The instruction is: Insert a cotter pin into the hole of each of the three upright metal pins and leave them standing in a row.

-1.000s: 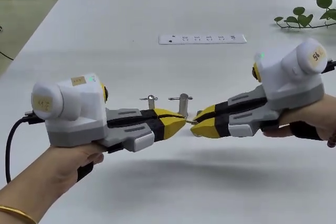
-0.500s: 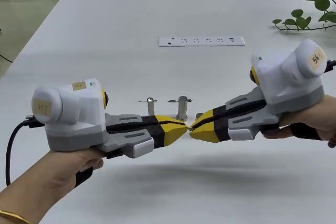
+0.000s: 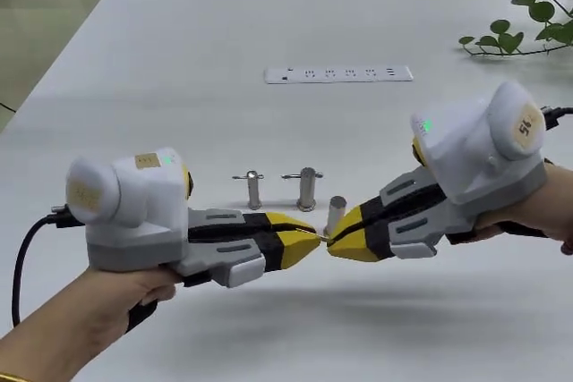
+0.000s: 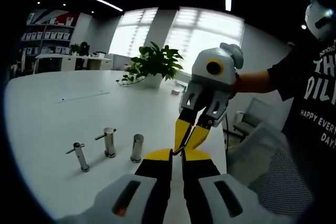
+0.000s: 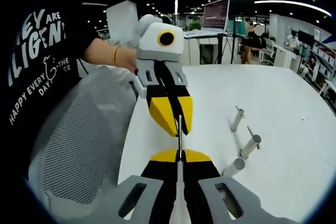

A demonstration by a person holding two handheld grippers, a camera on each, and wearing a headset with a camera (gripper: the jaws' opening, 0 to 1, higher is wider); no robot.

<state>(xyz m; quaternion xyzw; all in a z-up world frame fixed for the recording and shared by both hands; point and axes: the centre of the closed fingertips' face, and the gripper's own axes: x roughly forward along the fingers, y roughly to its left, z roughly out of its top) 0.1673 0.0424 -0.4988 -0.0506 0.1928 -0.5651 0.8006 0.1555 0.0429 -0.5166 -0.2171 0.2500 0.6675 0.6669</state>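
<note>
Cotter pin (image 3: 322, 236) low and centre in the head view: a thin sliver of metal bridging two yellow tips, held above the white table (image 3: 179, 87). In the right gripper view, a fine line running straight up from the bottom-centre jaws into the seam of the opposite tips. Right gripper (image 3: 333, 241) clamped on one end of it; left gripper (image 3: 313, 241) likewise closed, nipping the other end, the two meeting tip to tip. Just above that meeting point in the head view, the plain-topped metal pin (image 3: 336, 215), upright on the table and close behind the right gripper's tips. To its left in the same row, the middle metal pin (image 3: 307, 192) and the end metal pin (image 3: 253, 192), both upright, with a thin crosspiece (image 3: 288, 176) through the head of the one and a second crosspiece (image 3: 238, 176) through the head of the other. Same three in the lower left of the left gripper view, standing in line. Left hand (image 3: 116, 288) at lower left and right hand (image 3: 537, 212) at right edge, each wrapped around a grey handle. Black cable (image 3: 22, 257) trailing off the left gripper's rear. Further up the table, a white power strip (image 3: 338, 73); at upper right, leafy plant stems (image 3: 528, 29). At the edges of both gripper views, a black lettered T-shirt (image 4: 320, 103).
</note>
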